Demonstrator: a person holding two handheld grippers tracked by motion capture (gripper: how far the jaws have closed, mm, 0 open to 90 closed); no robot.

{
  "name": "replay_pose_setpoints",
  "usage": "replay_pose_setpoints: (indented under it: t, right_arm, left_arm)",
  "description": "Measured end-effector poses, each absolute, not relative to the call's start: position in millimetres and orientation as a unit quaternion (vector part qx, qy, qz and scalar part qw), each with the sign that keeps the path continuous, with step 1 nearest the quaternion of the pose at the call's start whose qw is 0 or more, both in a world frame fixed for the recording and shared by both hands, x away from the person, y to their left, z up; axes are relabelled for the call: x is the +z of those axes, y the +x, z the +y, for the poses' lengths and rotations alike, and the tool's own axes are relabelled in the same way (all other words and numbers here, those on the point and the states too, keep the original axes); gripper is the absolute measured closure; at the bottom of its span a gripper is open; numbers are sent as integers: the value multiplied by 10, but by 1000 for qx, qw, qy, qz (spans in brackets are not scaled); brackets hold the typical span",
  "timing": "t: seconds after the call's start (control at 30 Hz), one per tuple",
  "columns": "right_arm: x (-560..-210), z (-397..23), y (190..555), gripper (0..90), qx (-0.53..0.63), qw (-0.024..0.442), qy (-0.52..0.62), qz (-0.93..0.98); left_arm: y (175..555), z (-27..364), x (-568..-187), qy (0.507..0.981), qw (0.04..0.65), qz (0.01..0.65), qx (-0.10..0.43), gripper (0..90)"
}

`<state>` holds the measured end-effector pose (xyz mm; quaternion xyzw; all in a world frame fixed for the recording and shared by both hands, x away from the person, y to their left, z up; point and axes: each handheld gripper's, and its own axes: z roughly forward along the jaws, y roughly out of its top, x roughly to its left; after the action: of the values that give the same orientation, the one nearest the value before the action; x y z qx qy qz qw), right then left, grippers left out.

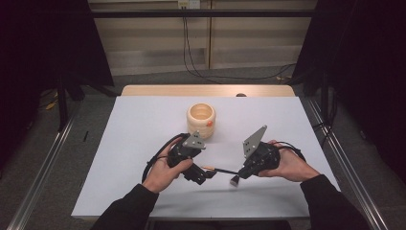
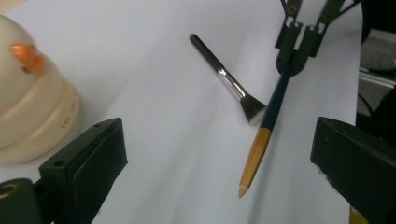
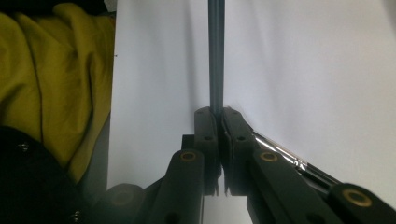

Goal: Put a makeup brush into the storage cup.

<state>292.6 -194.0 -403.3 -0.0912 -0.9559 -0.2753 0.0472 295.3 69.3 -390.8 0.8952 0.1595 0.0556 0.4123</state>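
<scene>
My right gripper [image 1: 242, 171] is shut on a slim dark blue tool [image 1: 219, 169] with an orange pointed end, holding it level above the white table. In the right gripper view the jaws [image 3: 218, 112] pinch the blue shaft [image 3: 215, 56]. My left gripper [image 1: 203, 176] stands open just left of it. In the left gripper view the orange end [image 2: 254, 158] hangs between my wide-apart jaws, touching neither pad. A black-handled flat brush [image 2: 229, 84] with a silver ferrule lies on the table under the tool, also seen near the front [image 1: 234, 181].
A cream ringed pot [image 1: 201, 120] with a small orange piece on its side stands behind the grippers, close on the left in the left gripper view [image 2: 28, 102]. The white table [image 1: 143, 124] has metal rails either side. Yellow cloth [image 3: 56, 84] lies past the table edge.
</scene>
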Motion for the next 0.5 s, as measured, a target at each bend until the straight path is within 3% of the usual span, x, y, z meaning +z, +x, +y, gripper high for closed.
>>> replay_pose_setpoints:
  t: [0.2,0.5]
  right_arm:
    - [-4098,-2010,2905,861,-300,50,-120,-945]
    - [-4087,-2083,2919,861,-343,37,-140,-928]
  left_arm:
    - [2897,839,-3944,852,474,193,110,31]
    - [2799,951,-3998,837,498,205,99,23]
